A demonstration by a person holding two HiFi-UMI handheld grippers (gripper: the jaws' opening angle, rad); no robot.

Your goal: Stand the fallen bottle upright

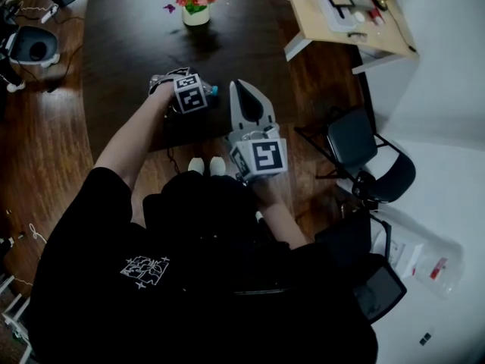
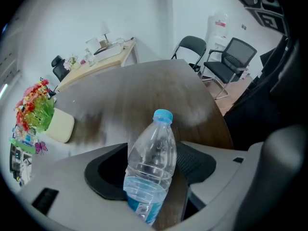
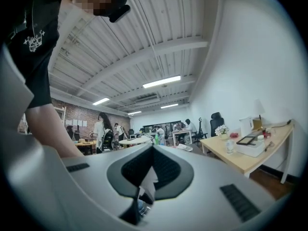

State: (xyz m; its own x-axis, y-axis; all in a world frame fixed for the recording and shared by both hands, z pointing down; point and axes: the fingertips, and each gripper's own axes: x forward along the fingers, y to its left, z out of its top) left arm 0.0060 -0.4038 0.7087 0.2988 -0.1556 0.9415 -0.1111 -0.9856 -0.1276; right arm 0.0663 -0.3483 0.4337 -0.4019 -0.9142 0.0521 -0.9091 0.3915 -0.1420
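A clear plastic bottle (image 2: 151, 162) with a blue cap (image 2: 162, 115), a blue label and some water slants between the jaws of my left gripper (image 2: 151, 154). The black pads (image 2: 195, 162) sit against both its sides. Its base is hidden behind the gripper body, and its cap points away over the dark wooden table (image 2: 159, 90). In the head view only the cap (image 1: 214, 91) shows, beside the left gripper (image 1: 197, 89), which points steeply down. My right gripper (image 1: 240, 86) hovers just right of it, pointing level, jaws together with nothing between them; its tips (image 3: 153, 150) face the room.
A cream pot of red and pink flowers (image 1: 196, 2) stands farther back on the table (image 1: 136, 36). A light wooden desk (image 1: 341, 14) with clutter is at the back right. Black chairs (image 1: 352, 139) stand right of the table, and the person's legs are at its near edge.
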